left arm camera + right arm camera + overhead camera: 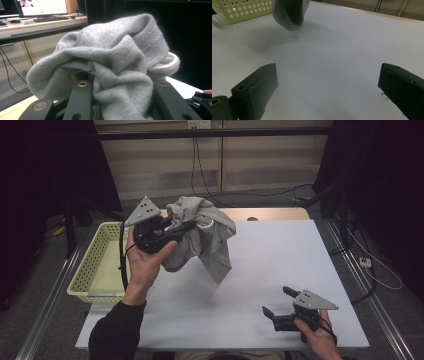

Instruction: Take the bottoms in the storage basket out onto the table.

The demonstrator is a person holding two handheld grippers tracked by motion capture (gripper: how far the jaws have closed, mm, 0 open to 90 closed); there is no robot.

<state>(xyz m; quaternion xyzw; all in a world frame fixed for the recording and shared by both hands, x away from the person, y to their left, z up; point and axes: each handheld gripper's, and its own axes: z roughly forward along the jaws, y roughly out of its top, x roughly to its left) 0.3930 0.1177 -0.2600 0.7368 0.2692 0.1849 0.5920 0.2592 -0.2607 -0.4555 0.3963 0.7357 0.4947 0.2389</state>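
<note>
- Grey knitted garment [205, 237], soft fleecy cloth with a cream-edged cuff, is held up in the air above the left-rear part of the white tabletop [270, 270]; its lowest tip hangs clear of the surface.
- Nearest: right tool [276, 303] rests low at the front-right of the tabletop, jaws spread wide, nothing between them; in the right gripper view bare tabletop lies between the jaws and the garment's hanging tip [288, 13] shows farther off.
- Further in: left tool [192, 226], raised in the left hand [145, 262], is pinching a bunched fold of the garment; in the left gripper view the cloth [112, 65] is wadded between and over both black jaws.
- Beside it, left: pale yellow perforated plastic basket [90, 265] at the tabletop's left edge; looks empty as far as can be seen.
- Far: floor cables and a wall behind.
- Step, judged: garment lifted, in carry; destination unclear, either the basket or laying it out flat.
- Next move calls for: keeping the pinch firm; if spreading, the right tool must come up and catch the hanging edge; if binning, swing left over the basket rim before letting go.
</note>
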